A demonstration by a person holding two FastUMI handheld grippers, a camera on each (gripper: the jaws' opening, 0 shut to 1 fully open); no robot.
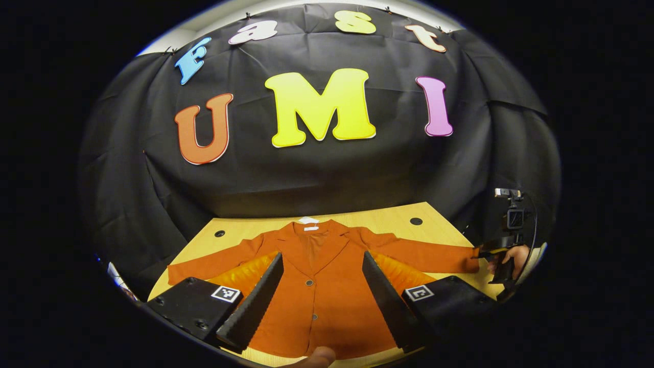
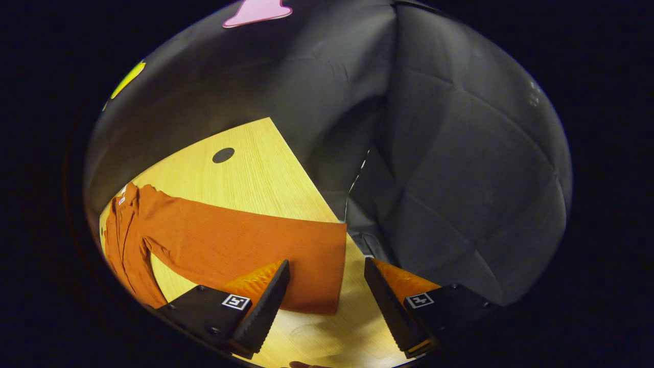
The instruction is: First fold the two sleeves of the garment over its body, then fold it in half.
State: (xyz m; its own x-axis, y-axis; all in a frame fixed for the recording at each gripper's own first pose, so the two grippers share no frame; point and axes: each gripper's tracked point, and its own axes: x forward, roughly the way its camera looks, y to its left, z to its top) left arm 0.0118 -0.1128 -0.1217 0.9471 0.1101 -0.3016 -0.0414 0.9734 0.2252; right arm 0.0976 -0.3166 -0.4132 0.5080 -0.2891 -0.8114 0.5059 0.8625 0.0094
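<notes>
The orange jacket (image 1: 317, 286) lies flat on the desk (image 2: 255, 168), sleeves outstretched. The left gripper (image 1: 323, 286) hovers over its body, jaws spread; the right gripper (image 2: 327, 296), jaws spread, straddles the sleeve cuff (image 2: 327, 266).

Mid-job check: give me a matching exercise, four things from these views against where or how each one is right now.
Things:
1. jacket
2. right sleeve cuff
3. left gripper
4. right gripper

States:
A. open, over the jacket's buttoned front
B. spread flat on the table, sleeves out to both sides
C. open, low at the cuff near the table's edge
D. flat on the table, between open fingers, not pinched

Pairs: 1-B, 2-D, 3-A, 4-C
</notes>
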